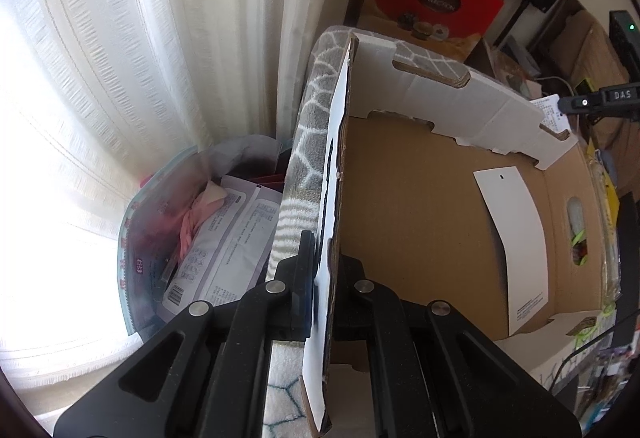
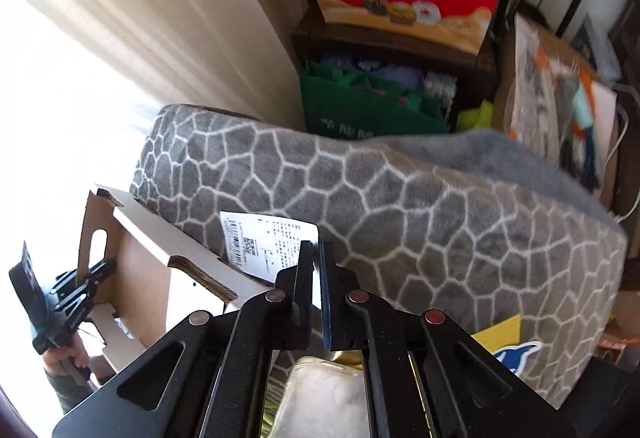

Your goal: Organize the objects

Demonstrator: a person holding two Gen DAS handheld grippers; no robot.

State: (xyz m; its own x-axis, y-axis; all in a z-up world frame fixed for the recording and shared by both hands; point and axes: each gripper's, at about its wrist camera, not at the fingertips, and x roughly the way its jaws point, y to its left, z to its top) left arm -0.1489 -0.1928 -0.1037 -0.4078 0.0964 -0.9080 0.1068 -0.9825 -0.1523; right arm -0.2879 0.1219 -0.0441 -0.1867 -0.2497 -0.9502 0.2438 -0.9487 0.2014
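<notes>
Cardboard box [image 1: 420,198] is leaning against the grey blanket [image 2: 400,198]; the left gripper [image 1: 326,270] is clamping its side wall, while the right gripper [image 2: 317,258] is pinching the blanket's white tag [image 2: 264,242].

My left gripper [image 1: 320,258] matte black, slotted linkage arms, silver rivets, my right gripper [image 2: 316,258] the same black with reddish rivets, blue-edged pad, my bare-skinned hand [image 2: 74,360] at far left

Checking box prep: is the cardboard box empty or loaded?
Nearly empty: the cardboard box interior shows bare brown board, holding only a white card. The left gripper clamps its wall.
</notes>
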